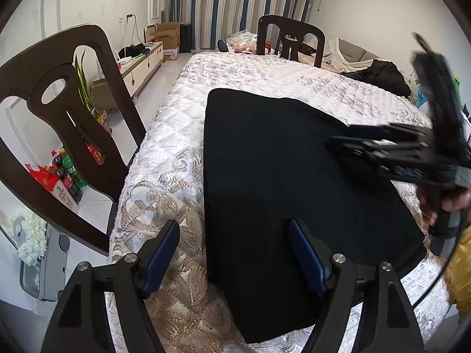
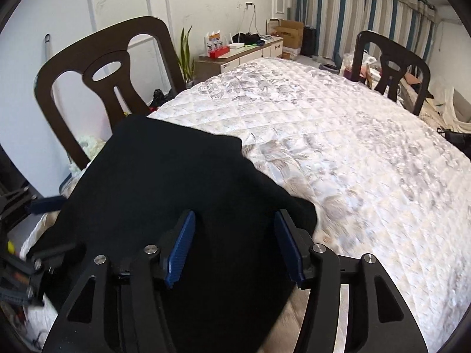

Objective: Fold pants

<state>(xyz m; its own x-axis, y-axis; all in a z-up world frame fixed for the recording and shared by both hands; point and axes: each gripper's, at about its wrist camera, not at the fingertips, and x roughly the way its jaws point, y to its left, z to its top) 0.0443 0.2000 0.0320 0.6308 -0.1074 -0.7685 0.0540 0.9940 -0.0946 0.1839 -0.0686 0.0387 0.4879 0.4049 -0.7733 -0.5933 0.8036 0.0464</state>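
Left wrist view shows your left gripper (image 1: 235, 253) spread wide over the near edge of the folded black pants (image 1: 279, 176), gripping nothing. Your right gripper (image 2: 235, 247) also stands apart above them on the quilted table cover (image 2: 353, 147).

White walls (image 2: 206, 0), striped curtains (image 1: 235, 6), dark wooden chairs (image 1: 73, 103), low cabinet (image 2: 244, 56), quilted floral tablecloth (image 2: 353, 147), daylight.

We see a bright, daylit room, light filtering through the curtains (image 1: 235, 6) ahead of the tools. Fisheye bending curves both frames' edges; the right gripper (image 1: 353, 139) is motion-blurred.
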